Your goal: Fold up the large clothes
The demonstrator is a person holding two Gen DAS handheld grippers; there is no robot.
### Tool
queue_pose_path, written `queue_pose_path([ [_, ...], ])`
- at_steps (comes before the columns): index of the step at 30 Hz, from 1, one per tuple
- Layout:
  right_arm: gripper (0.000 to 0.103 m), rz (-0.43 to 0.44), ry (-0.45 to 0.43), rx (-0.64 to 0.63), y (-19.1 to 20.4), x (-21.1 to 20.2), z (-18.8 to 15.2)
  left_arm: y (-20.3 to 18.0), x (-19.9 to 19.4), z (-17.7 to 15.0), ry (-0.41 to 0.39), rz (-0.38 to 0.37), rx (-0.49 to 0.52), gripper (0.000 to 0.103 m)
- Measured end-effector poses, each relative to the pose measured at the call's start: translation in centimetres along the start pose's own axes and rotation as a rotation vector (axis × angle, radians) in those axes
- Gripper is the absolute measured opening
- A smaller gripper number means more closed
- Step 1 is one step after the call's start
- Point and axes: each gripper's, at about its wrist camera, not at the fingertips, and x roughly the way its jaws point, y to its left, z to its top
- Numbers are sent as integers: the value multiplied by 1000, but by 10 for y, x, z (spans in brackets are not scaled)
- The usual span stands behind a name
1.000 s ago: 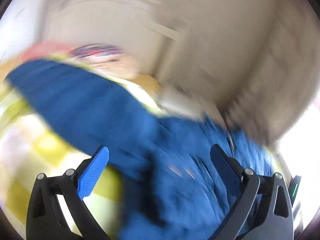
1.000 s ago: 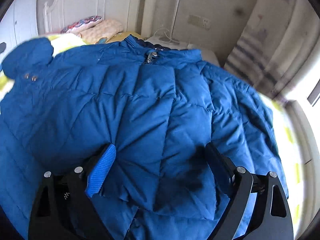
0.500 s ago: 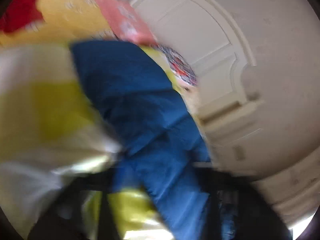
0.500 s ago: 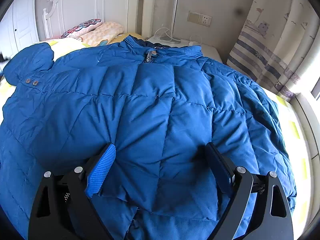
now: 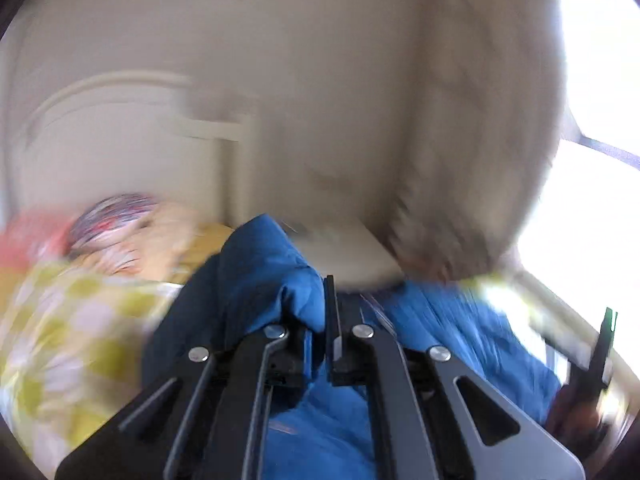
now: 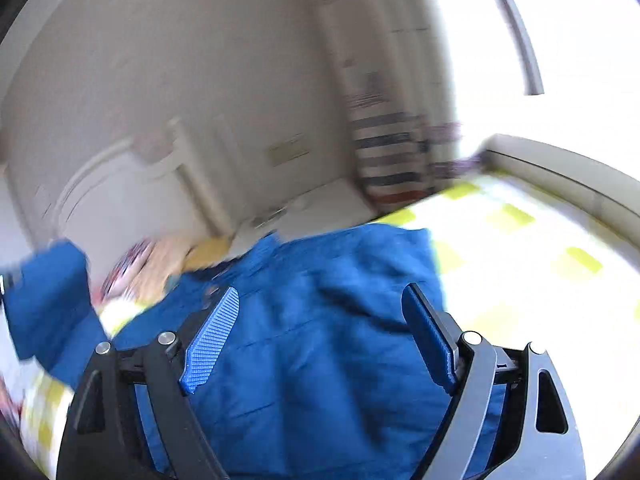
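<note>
In our left wrist view, motion blur smears the headboard (image 5: 120, 136) and pillows (image 5: 120, 220); our left claw (image 5: 318, 320) is clamped on a puffy fold of the blue quilted jacket (image 5: 272, 280), lifted over the yellow-checked bed cover (image 5: 60, 340). In our right wrist view, equally blurred and tilted, our right claw (image 6: 320, 336) stands wide, jaws just narrowing slightly, nothing gripped, above the jacket (image 6: 320, 360) spread on the bed; one sleeve (image 6: 48, 300) rises at the left edge.
</note>
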Motion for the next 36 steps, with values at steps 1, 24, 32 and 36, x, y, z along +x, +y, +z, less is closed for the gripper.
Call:
queue_pose_path([
  [1,80,-3,1,39,-8,0,1,-41,24,-15,89,-12,100,9],
  [24,80,-41,74,70,-21,11,-4,58,-28,-110,170,258,-232,97],
  [32,80,-67,99,59,-18,16,-7,87,18,-156,387,402,-171,101],
  [36,80,-77,117,30,-11,19,-8,96,16,-162,387,396,-192,101],
])
